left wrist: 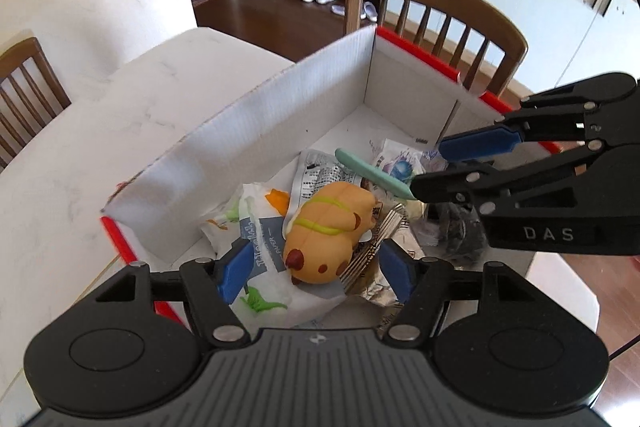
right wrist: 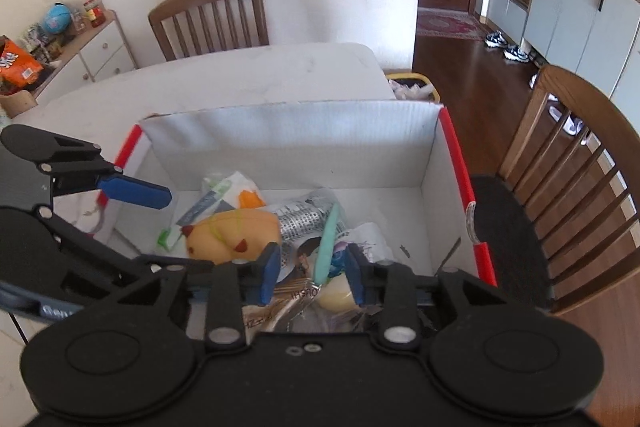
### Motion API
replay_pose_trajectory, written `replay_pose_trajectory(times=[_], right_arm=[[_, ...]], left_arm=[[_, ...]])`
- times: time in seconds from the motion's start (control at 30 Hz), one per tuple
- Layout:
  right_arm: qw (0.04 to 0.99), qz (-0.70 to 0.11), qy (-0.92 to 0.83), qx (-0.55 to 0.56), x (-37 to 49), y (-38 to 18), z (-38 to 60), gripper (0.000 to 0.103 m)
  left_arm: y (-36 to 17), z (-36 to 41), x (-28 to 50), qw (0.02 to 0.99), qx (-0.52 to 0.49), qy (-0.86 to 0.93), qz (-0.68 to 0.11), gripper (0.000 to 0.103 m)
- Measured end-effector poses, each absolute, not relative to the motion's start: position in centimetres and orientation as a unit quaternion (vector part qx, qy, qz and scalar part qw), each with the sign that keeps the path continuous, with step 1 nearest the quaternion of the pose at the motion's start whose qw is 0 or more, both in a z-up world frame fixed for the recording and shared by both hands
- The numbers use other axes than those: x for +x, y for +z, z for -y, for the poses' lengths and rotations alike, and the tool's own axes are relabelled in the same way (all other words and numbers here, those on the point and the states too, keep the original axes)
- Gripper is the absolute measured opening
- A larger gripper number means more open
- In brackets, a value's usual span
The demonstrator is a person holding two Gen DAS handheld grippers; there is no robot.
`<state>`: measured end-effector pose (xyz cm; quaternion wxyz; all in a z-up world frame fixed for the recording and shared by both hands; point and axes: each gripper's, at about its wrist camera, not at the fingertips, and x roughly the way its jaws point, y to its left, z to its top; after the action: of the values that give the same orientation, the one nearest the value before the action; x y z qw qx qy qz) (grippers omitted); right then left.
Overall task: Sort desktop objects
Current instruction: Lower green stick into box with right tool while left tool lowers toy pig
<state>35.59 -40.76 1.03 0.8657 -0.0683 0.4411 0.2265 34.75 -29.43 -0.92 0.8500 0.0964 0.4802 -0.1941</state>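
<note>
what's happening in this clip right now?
A person with a handheld tool in each hand is sorting desk clutter into a white cardboard box with red edges. The orange animal toy, a mint-green stick-shaped item, a fork and several wrappers already lie in it. The left tool and right tool both hover open over the pile, holding nothing.

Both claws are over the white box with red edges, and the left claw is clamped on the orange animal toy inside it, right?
Not clamped. In the left wrist view the left claw stands open above the orange animal toy, pads clear of it. The toy lies loose in the white box. The right claw is also over it.
</note>
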Motion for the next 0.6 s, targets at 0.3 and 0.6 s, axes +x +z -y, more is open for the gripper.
replay_pose_trajectory(times=[0.3,0.6], right_arm=[[0.87,-0.421,0.244,-0.077,33.1,2.8,41.0,0.041],[0.873,-0.404,0.26,-0.079,30.9,4.1,40.9,0.042]], left_arm=[[1.2,28.5,32.2,0.865,0.076,-0.192,-0.457,0.068],[2.5,27.2,29.5,0.876,0.056,-0.19,-0.44,0.069]])
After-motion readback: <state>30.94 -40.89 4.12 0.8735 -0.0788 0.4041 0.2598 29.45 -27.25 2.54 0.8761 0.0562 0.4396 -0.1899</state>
